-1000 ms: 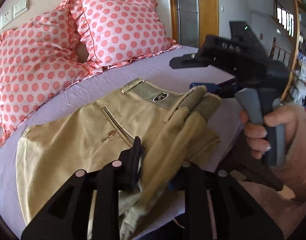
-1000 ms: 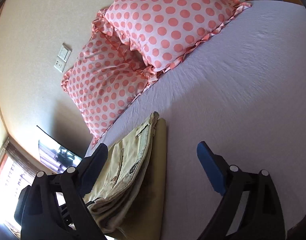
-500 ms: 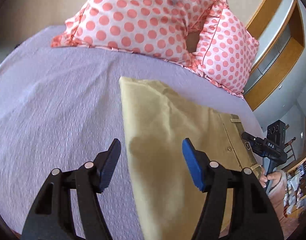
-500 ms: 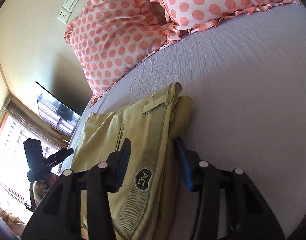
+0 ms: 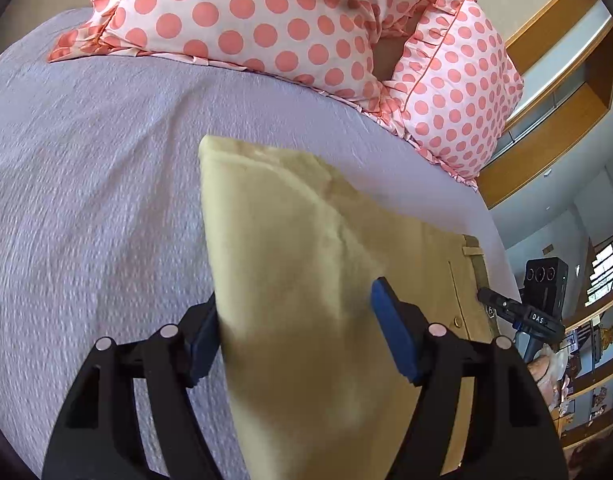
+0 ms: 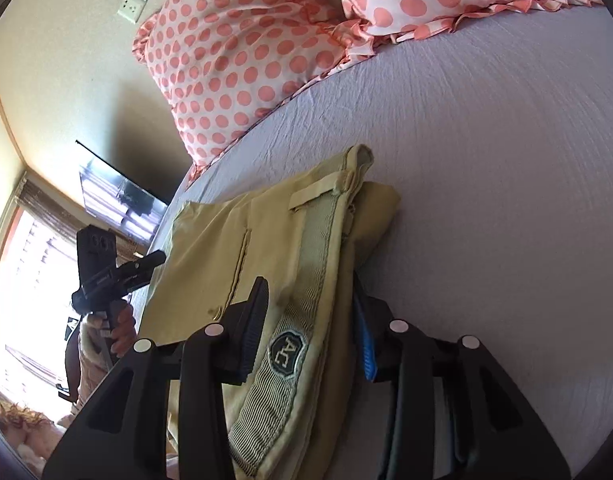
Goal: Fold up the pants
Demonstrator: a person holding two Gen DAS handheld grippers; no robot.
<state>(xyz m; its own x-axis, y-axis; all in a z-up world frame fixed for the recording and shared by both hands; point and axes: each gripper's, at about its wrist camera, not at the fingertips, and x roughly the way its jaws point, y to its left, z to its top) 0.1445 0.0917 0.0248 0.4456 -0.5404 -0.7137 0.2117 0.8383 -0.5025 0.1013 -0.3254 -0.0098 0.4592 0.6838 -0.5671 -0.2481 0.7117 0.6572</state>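
Khaki pants (image 5: 306, 264) lie folded on the lilac bed sheet (image 5: 86, 184). My left gripper (image 5: 294, 332) straddles the folded edge of the pants, its jaws wide apart with the cloth between them. My right gripper (image 6: 310, 320) is at the opposite end, its jaws on either side of the stacked waistband (image 6: 318, 280) with its dark "AC" patch (image 6: 286, 354); they look pressed against the thick layers. The right gripper also shows in the left wrist view (image 5: 522, 312), and the left one in the right wrist view (image 6: 118, 268).
Two pink polka-dot pillows (image 5: 274, 20) lie against the wall at the head of the bed. A wall-mounted TV (image 6: 118, 204) and a bright window (image 6: 26, 280) are beyond the bed's side. Wooden door frame (image 5: 554, 120) at the right.
My left gripper let go of the bunched cloth, swung round to the folded edge and moved in over it. My right gripper moved onto the waistband and narrowed around it.
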